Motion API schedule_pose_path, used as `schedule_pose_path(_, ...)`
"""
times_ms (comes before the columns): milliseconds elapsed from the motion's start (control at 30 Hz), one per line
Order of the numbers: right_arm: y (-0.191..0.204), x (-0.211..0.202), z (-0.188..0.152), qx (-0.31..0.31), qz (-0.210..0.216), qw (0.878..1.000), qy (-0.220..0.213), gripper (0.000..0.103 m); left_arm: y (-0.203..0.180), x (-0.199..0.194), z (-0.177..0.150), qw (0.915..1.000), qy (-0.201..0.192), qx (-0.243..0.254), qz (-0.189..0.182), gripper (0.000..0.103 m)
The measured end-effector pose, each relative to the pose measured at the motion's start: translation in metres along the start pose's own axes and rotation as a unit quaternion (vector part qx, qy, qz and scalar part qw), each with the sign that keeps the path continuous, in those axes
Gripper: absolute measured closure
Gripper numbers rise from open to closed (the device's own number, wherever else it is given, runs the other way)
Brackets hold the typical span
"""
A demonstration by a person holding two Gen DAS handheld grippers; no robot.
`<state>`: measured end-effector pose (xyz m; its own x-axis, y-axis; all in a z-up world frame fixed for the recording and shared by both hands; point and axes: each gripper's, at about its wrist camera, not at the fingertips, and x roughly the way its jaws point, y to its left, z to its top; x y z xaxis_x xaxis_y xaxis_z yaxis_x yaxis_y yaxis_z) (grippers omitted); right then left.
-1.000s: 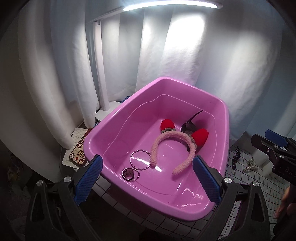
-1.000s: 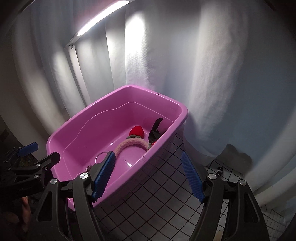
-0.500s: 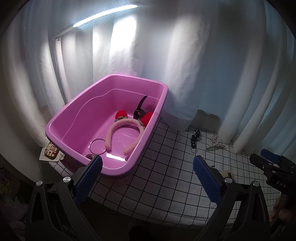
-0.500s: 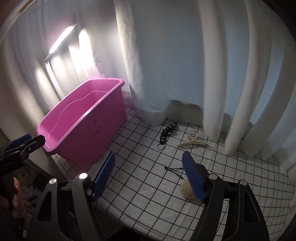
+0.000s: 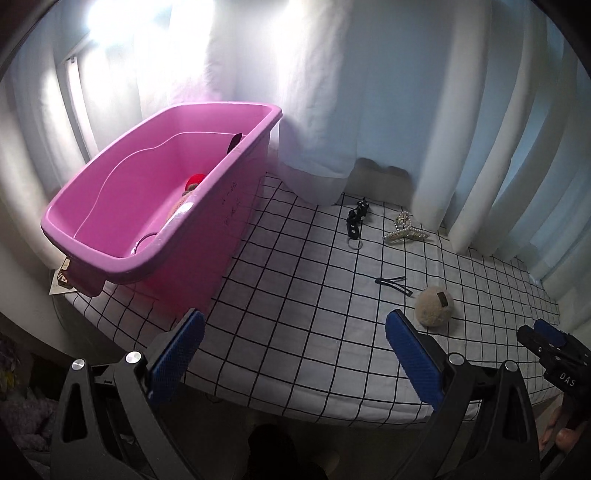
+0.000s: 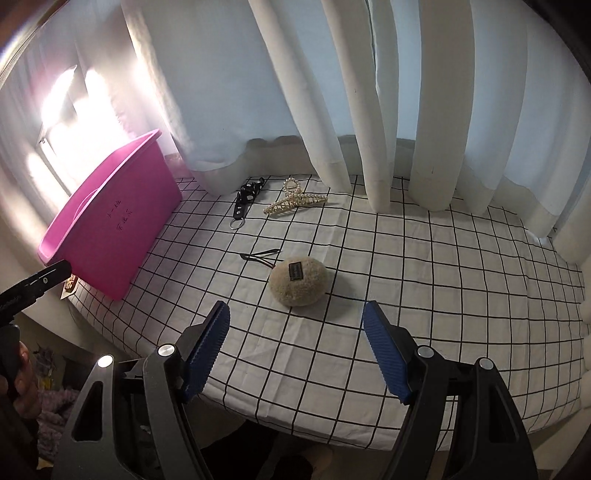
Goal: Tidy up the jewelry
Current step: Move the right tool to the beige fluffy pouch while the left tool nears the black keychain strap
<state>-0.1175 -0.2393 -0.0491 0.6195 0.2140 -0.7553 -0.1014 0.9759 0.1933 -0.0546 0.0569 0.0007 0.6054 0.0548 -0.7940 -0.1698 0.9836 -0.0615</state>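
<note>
A pink tub (image 5: 221,206) (image 6: 122,221) stands at the left of the checked cloth and holds a fluffy headband with red ears (image 5: 194,182) and a metal ring (image 5: 142,242). On the cloth lie a beige fluffy pompom clip (image 6: 297,280) (image 5: 434,306), a black hairpin (image 6: 258,255) (image 5: 393,284), a pearl claw clip (image 6: 295,201) (image 5: 404,230) and a black dotted strap with a ring (image 6: 245,203) (image 5: 355,223). My left gripper (image 5: 293,354) is open and empty over the cloth's front edge. My right gripper (image 6: 295,349) is open and empty, just short of the pompom.
White curtains (image 6: 369,110) hang along the back of the table. A bright lamp (image 5: 110,22) glows behind the tub. A patterned card (image 5: 61,280) lies under the tub's left corner. The cloth's front edge (image 6: 332,435) drops off near both grippers.
Both grippers have swung right, away from the tub. The loose accessories on the cloth have come into closer view, and the pompom now lies just ahead of the right gripper.
</note>
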Motion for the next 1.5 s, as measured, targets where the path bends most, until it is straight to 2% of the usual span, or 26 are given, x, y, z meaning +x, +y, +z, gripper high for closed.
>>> schedule_pose_path(233,-0.004,0.02,-0.014,0.04,-0.003,0.999,0.014,0.032,-0.013,0.038,0.018,0.9995,0.016,0.024,-0.01,0.006)
schedule_pose_path(567,-0.001,0.069,-0.013,0.108,-0.032,0.993,0.033,0.032,-0.028,0.117,0.044,0.9953,0.039,0.076,-0.046,0.006)
schedule_pose_path(833,0.01,0.115,-0.009,0.142,-0.058,0.988,0.03,0.032,-0.047,0.168,0.046,0.9869,0.054,0.129,-0.081,0.006)
schedule_pose_path(1033,0.007,0.143,-0.007,0.165,-0.053,0.984,0.029,0.032,-0.058,0.189,0.041,0.982,0.053,0.152,-0.099,0.006)
schedule_pose_path(1233,0.01,0.169,0.0,0.152,-0.064,0.986,0.037,0.032,-0.06,0.206,0.04,0.9836,0.053,0.142,-0.097,0.006)
schedule_pose_path(1333,0.011,0.173,0.003,0.134,-0.085,0.987,0.029,0.032,-0.06,0.213,0.043,0.9857,0.055,0.126,-0.097,0.006)
schedule_pose_path(1500,-0.002,0.173,0.003,0.136,-0.09,0.987,0.01,0.032,-0.066,0.227,0.052,0.989,0.047,0.11,-0.087,0.006)
